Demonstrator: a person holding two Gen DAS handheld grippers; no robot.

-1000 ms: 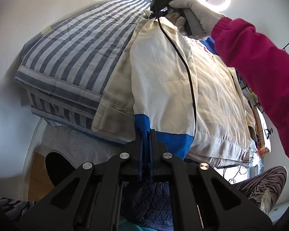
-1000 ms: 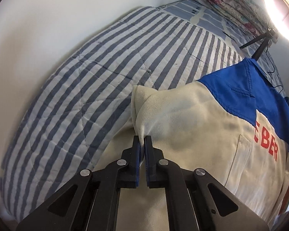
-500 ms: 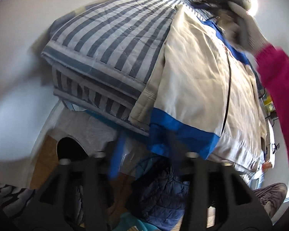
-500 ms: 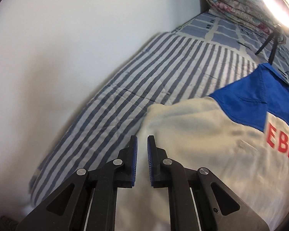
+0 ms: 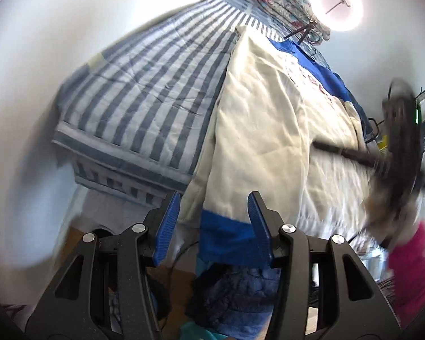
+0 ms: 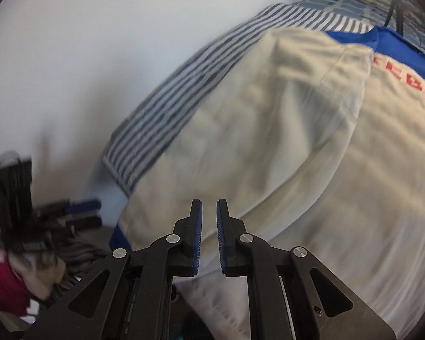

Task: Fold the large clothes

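Red lettering "EBE" marks the cream, blue-trimmed jacket (image 6: 297,147) on the striped quilt (image 5: 155,96); both left gripper (image 5: 214,221) and right gripper (image 6: 209,226) gape empty, having just opened.

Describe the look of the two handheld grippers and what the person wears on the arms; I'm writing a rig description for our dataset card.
Both the left gripper and the right gripper are matte black with angular, cut-out linkage arms joined by silver round-headed screws. Their fingers carry blue ribbed pads. The person wears a magenta sleeve and what looks like a light knit glove, blurred here.
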